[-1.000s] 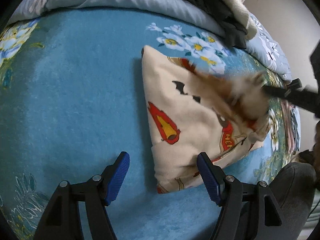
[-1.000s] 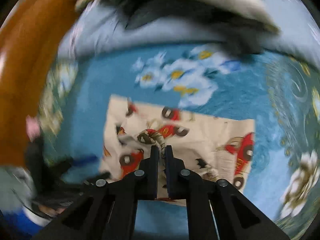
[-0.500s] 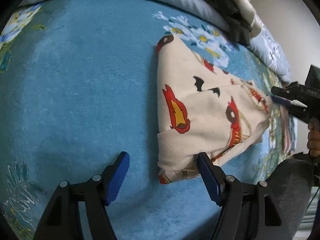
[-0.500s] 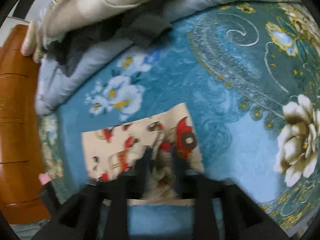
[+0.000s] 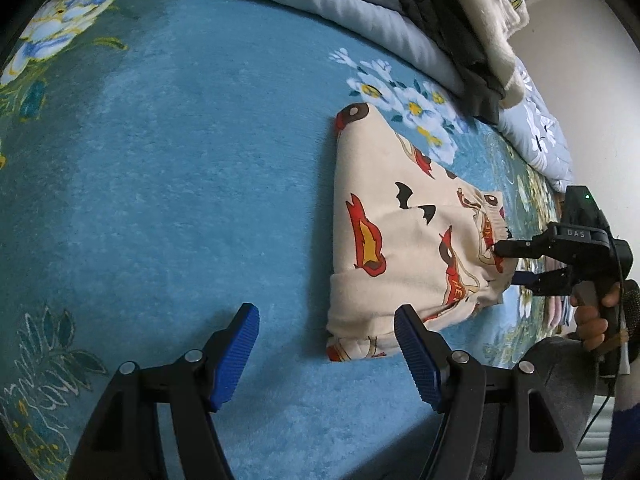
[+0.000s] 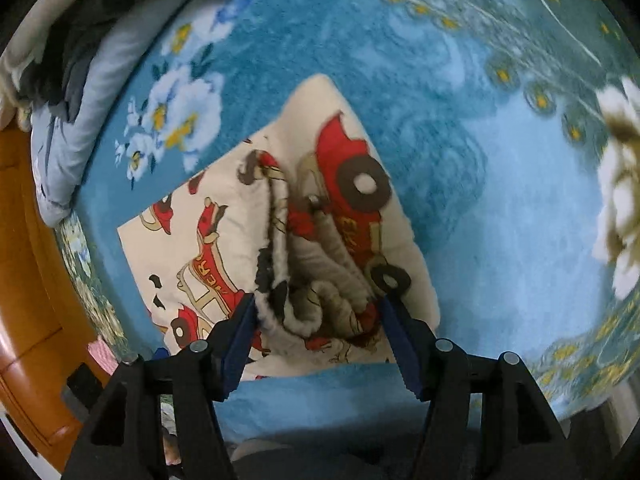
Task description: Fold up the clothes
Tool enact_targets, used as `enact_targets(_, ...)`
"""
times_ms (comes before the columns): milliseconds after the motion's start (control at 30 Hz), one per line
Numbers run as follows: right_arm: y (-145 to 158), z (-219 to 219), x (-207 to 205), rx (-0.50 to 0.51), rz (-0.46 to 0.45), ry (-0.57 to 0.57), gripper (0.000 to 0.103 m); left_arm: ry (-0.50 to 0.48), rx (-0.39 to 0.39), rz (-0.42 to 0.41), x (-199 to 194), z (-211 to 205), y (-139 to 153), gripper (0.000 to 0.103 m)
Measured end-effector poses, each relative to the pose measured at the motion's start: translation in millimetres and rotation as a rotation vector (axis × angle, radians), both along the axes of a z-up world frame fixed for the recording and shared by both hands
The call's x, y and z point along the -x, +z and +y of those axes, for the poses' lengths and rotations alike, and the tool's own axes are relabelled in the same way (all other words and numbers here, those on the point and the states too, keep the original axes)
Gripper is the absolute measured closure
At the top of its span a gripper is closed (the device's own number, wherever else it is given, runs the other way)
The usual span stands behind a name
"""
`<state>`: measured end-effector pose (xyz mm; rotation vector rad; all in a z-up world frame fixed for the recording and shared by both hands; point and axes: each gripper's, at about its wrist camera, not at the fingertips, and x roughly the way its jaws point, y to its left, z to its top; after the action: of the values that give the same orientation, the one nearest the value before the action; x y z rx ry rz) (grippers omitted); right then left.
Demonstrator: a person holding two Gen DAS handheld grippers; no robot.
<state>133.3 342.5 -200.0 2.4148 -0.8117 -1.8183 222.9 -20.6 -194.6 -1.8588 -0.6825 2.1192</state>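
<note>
Cream printed garment [image 5: 404,236] lies folded on the bed [image 5: 180,184], toward its pillow edge. Our right claw [image 6: 318,312], pinched 1 second ago, is opening over its hem: fold released. Left claw [image 5: 326,344] spread, empty.

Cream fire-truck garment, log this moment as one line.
garment: cream fire-truck garment folded on blue blanket | right gripper: jaws opening, bunched edge between | left gripper: open
</note>
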Motion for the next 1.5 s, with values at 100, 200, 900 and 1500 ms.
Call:
enact_targets(100,0.5,3.2,-4.5,0.008,0.014,-0.052,0.039,-0.005,-0.009,-0.013,3.8,6.3,-5.8,0.029)
enact_targets(200,7.8,-2.8,-5.5,-0.026,0.049,-0.023,0.069,-0.019,-0.017,-0.01,4.6,12.0,-5.8,0.029)
enact_targets(900,45.0,11.3,13.1,-0.096,0.211,0.23,0.057,-0.015,-0.112,0.003,19.2,18.8,-5.1,0.029)
enact_targets(1500,-8.3,30.1,28.3,0.003,0.082,-0.006,0.05,0.144,-0.286,-0.149,39.0,23.0,-44.9,0.055)
